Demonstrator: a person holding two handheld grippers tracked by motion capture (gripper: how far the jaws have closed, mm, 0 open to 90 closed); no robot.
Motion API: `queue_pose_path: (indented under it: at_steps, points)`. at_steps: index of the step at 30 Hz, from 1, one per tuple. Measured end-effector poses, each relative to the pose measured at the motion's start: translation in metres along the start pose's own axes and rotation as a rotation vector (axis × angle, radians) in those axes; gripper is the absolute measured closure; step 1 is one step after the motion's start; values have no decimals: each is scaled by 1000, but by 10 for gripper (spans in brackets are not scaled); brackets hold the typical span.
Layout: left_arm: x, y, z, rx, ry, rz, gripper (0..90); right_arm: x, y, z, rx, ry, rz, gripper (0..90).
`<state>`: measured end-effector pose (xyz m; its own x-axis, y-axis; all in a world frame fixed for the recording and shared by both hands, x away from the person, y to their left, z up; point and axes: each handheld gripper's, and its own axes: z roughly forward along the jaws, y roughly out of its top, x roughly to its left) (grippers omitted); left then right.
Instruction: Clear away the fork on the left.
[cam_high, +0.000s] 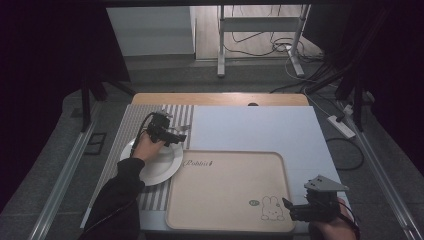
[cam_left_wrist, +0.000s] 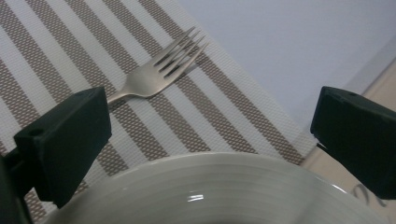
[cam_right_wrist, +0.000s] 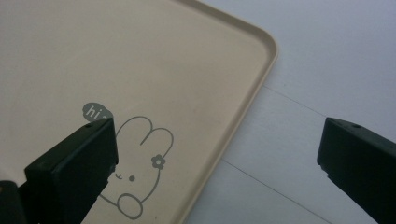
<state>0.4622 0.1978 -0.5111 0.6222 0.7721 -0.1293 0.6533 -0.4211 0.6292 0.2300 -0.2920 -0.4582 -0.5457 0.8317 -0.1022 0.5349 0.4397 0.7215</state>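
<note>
A white plate (cam_high: 159, 167) lies on a striped placemat (cam_high: 134, 122) at the table's left. My left gripper (cam_high: 176, 137) hovers open over the plate's far rim (cam_left_wrist: 219, 179), nothing between its jaws. A silver fork (cam_left_wrist: 152, 77) lies on the placemat just beyond the plate, tines pointing away; it is also the fork (cam_high: 183, 128) right of the gripper. A beige tray (cam_high: 225, 185) with a rabbit drawing (cam_right_wrist: 140, 163) sits in the middle. My right gripper (cam_high: 290, 209) stands open over the tray's near right corner (cam_right_wrist: 261, 60), empty.
A pale blue mat (cam_high: 260, 127) covers the table beyond and right of the tray. The wooden table edge (cam_high: 220, 98) runs along the back. Cables and a power strip (cam_high: 342, 126) lie on the floor to the right.
</note>
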Motion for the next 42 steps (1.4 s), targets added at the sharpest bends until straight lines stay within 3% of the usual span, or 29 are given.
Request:
queue_pose_path:
  at_steps: [3, 6, 9, 10, 11, 12, 13, 14, 16, 19, 20, 23, 25, 28, 33, 35, 37, 42]
  points:
    - [7, 3, 1, 27, 50, -10, 0, 0, 0, 0, 0, 0, 0, 0]
    - [13, 4, -1, 28, 46, -14, 13, 0, 0, 0, 1, 1, 0, 0]
    - [21, 6, -5, 26, 71, -32, 56, 0, 0, 0, 1, 1, -1, 0]
    - [24, 6, -7, 25, 84, -37, 100, 0, 0, 0, 1, 2, -2, 0]
    - [28, 6, -9, 31, 88, -44, 242, 0, 0, 0, 2, 2, -1, 0]
    - [32, 6, -10, 34, 78, -56, 242, 0, 0, 0, 2, 2, -1, 0]
    - [36, 6, -12, 36, 77, -66, 411, 0, 0, 0, 2, 1, -2, 0]
    - [40, 6, -13, 41, 88, -68, 411, 0, 0, 0, 2, 1, -2, 0]
    - [47, 5, -16, 48, 105, -72, 619, 0, 0, 0, 2, 1, -2, 0]
    - [59, 3, -16, 87, 123, -96, 844, 0, 0, 0, 3, 2, -3, 0]
    - [63, 2, -16, 94, 124, -108, 880, 0, 0, 0, 3, 2, -3, 0]
    - [74, 0, -15, 112, 144, -107, 888, 0, 0, 0, 2, 3, -3, 0]
    - [84, -1, -15, 120, 161, -127, 888, 0, 0, 0, 3, 4, -3, 0]
    - [90, -2, -13, 136, 173, -141, 888, 0, 0, 0, 3, 4, -4, 0]
    - [97, -5, -8, 205, 213, -155, 887, 0, 0, 0, 2, 5, -3, 0]
    - [99, -8, -11, 211, 190, -193, 888, 0, 0, 0, 2, 6, -4, 0]
    - [99, -9, -12, 215, 180, -204, 888, 0, 0, 0, 2, 7, -5, 0]
    - [95, -14, -18, 255, 125, -186, 889, 1, 0, 0, 4, 6, -9, 0]
